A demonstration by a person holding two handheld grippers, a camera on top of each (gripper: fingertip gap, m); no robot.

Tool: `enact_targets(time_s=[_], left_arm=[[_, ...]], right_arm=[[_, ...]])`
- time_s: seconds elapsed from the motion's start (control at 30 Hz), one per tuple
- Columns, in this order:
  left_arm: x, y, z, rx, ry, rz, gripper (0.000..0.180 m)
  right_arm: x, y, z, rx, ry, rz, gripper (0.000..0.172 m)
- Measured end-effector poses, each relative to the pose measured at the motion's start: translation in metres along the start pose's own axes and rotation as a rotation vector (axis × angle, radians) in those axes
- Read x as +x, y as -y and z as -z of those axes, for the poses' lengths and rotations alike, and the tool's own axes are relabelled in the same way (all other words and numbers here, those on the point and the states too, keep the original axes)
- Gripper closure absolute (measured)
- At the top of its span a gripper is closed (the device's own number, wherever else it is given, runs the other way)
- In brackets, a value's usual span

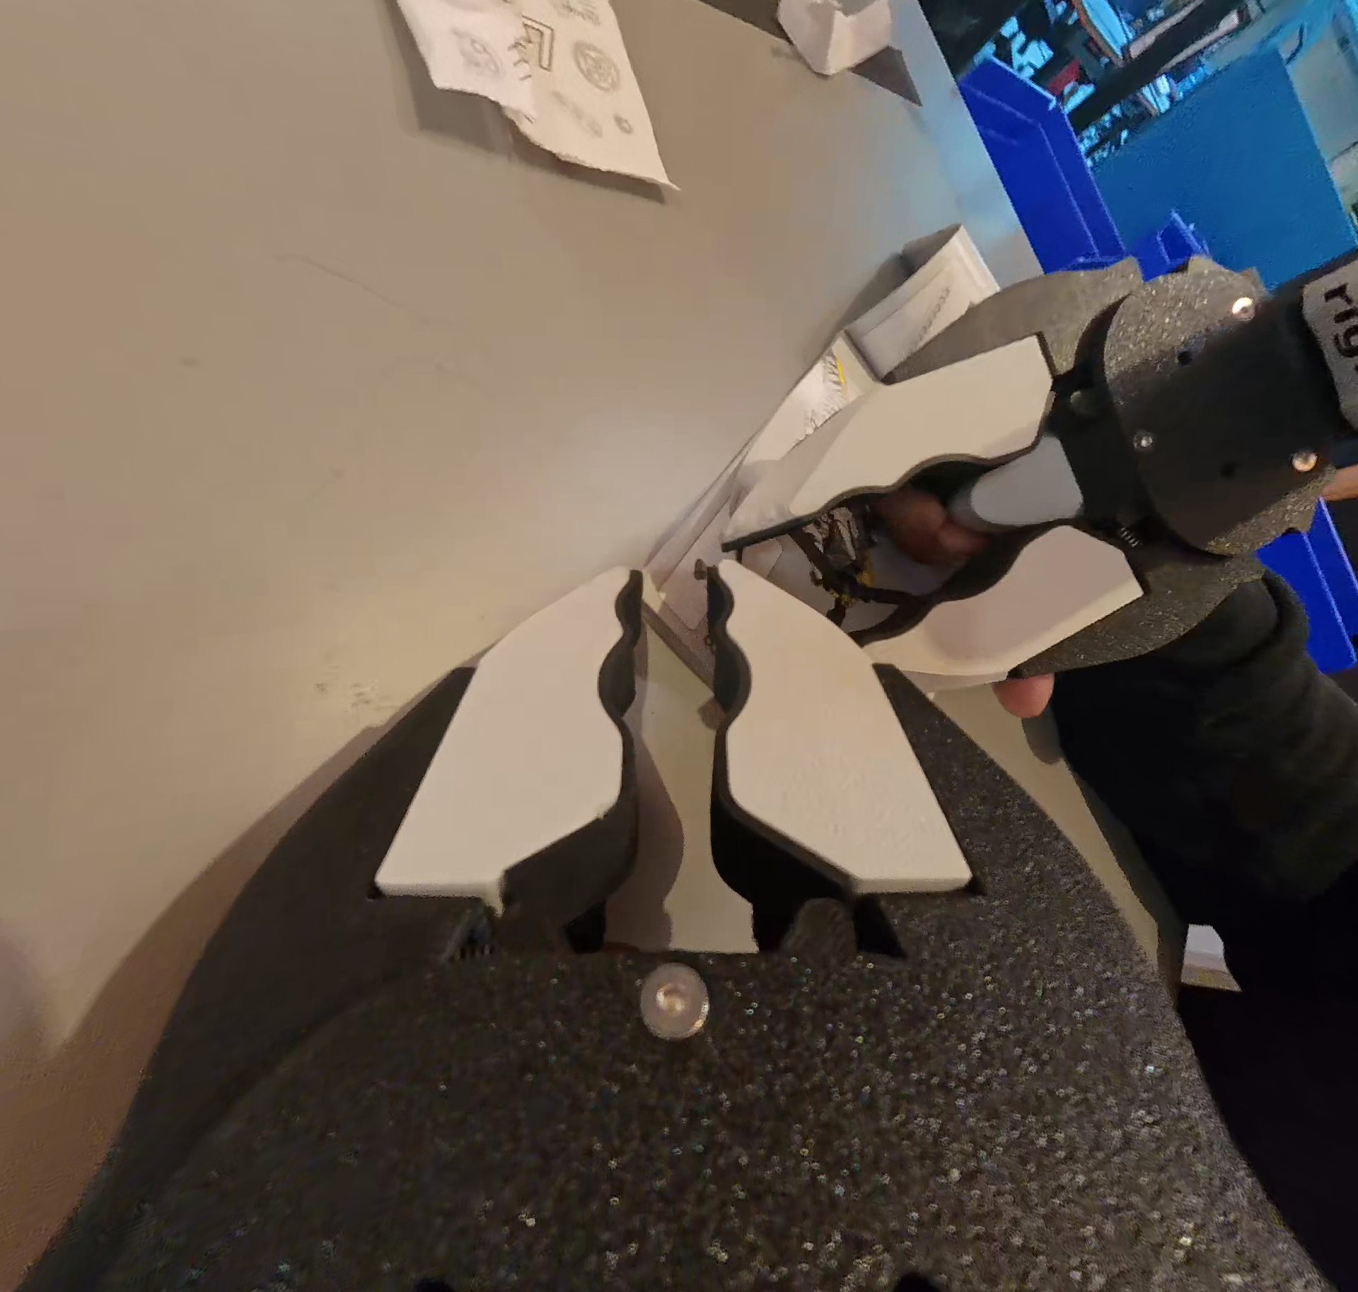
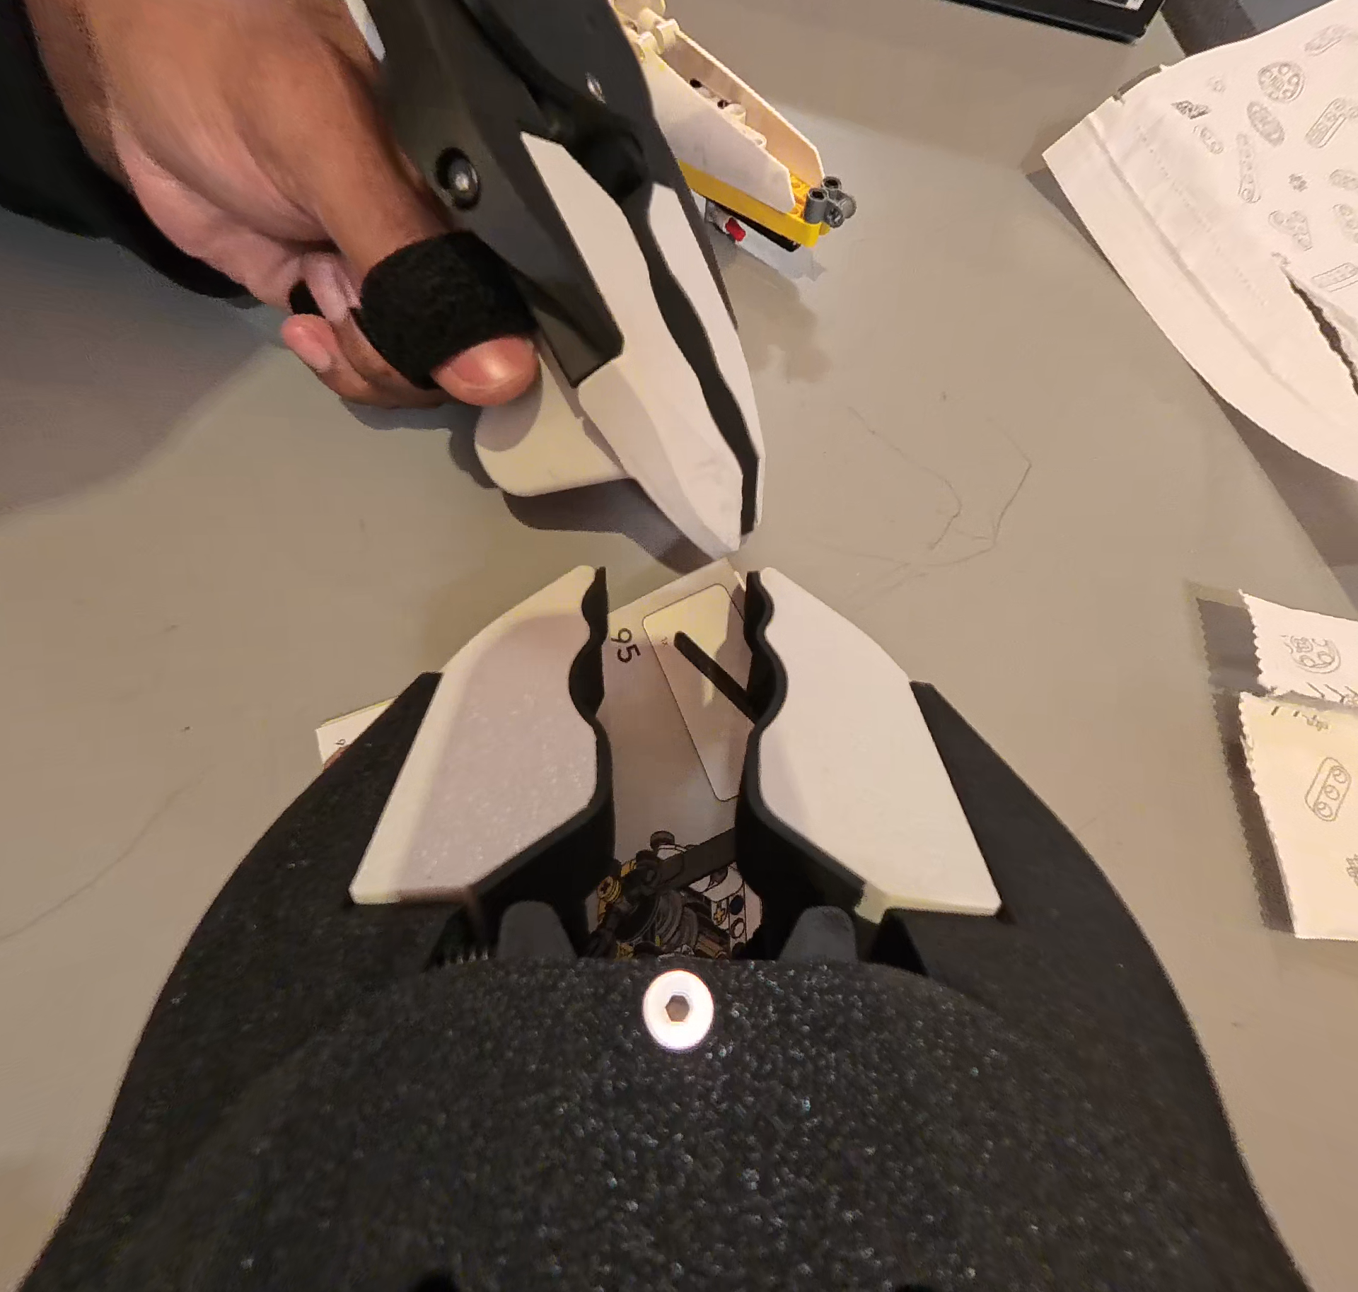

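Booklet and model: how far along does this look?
Done: paper bags lie torn open, and a white-and-yellow model sits part-built. In hand: left tongs open at the booklet page corner, right tongs open over the page, neither gripping. Left: the model looks unfinished; how much remains can't be told.

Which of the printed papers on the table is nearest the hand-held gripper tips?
The instruction booklet, its page showing between the fingers of the right hand-held gripper; the torn white bags lie off to the side.
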State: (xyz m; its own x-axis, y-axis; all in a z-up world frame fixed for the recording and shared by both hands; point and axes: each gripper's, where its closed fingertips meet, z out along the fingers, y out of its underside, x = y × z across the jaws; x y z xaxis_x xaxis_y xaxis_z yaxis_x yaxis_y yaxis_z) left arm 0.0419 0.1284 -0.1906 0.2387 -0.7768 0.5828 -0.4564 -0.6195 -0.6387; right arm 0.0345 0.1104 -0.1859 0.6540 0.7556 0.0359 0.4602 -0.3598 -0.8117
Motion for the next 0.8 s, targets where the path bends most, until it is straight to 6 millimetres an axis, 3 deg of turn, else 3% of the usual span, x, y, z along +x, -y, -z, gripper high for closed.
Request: enact_targets(time_s=[0.4, 0.6, 0.8], left_arm=[[0.005, -0.007, -0.003, -0.042, -0.007, -0.065, 0.164], [0.01, -0.011, -0.006, -0.067, -0.012, -0.12, 0.166], [0.017, -0.017, -0.009, -0.1, -0.015, -0.201, 0.166]], right_arm=[[0.001, 0.003, 0.002, 0.029, 0.0, -0.002, 0.136], [0.002, 0.01, 0.012, 0.03, -0.088, 0.001, 0.126], [-0.019, -0.013, 0.038, -0.074, -0.29, 0.102, 0.123]])
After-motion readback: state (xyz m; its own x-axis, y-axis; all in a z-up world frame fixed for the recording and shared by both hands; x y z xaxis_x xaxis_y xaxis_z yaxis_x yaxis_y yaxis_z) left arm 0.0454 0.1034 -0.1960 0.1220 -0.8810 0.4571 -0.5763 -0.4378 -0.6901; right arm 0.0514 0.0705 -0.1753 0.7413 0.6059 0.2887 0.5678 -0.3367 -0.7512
